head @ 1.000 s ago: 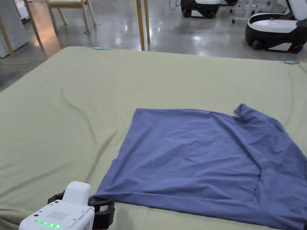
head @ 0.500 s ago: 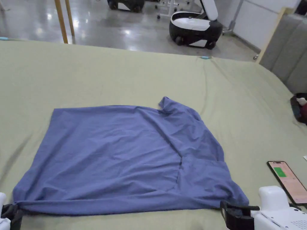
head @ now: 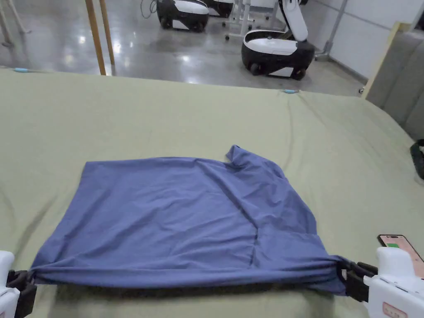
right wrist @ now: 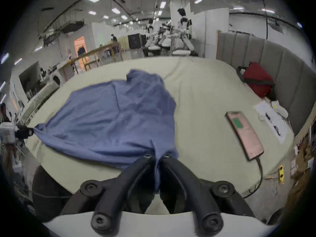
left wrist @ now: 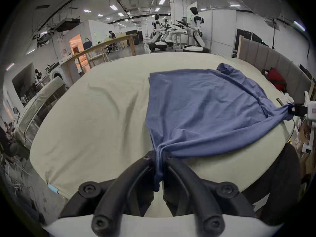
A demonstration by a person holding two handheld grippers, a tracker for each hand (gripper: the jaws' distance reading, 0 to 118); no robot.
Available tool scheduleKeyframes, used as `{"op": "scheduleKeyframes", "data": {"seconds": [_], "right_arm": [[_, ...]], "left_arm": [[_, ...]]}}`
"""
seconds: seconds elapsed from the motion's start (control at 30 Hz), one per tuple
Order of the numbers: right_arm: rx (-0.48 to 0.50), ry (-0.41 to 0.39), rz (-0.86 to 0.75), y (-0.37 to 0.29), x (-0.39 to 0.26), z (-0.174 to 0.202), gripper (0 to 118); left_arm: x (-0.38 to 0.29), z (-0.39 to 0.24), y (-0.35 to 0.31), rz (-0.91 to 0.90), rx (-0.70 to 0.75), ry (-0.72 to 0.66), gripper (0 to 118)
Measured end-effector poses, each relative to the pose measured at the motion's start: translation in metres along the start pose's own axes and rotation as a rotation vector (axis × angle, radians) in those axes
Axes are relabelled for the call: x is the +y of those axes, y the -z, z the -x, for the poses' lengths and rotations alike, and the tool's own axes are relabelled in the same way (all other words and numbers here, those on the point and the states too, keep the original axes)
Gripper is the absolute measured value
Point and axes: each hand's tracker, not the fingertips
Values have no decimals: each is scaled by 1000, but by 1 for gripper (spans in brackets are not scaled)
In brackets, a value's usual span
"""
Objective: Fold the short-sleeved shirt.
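Blue shirt [head: 186, 219] stretched out flat on the green bed sheet [head: 165, 120]

Left gripper [left wrist: 158, 157] and right gripper [right wrist: 158, 157] each clamp a near corner, hem pulled taut between them. A phone [right wrist: 244, 134] lies right of the shirt, red bag [right wrist: 256, 80] beyond it.

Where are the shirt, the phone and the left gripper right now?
shirt [head: 178, 215], head view: middle of the blue cloth.
phone [right wrist: 244, 134], right gripper view: middle of its screen.
left gripper [left wrist: 159, 157], left gripper view: between its fingertips, shut on a shirt corner.
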Motion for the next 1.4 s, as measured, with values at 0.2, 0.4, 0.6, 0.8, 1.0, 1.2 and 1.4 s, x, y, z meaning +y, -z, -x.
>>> {"op": "scheduleKeyframes", "data": {"seconds": [0.2,0.4,0.6,0.8,1.0,1.2,1.4], "right_arm": [[7,-38,-115,-1,84,7,5],[-71,-92,-45,102,148,18,5],[-119,-58,72,172,139,20,66],[-10,-95,-27,125,119,29,115],[45,-160,-97,40,64,69,1],[50,-93,-69,21,7,87,1],[66,-50,-53,21,0,86,1]], "left_arm": [[78,2,11,-68,15,51,6],[149,0,119,73,65,75,6],[152,3,180,179,28,-45,72],[131,-1,109,-77,13,-19,117],[53,-24,22,-153,34,16,1],[-4,-15,26,-105,-19,-121,0],[9,0,49,-63,-22,-113,41]]}}
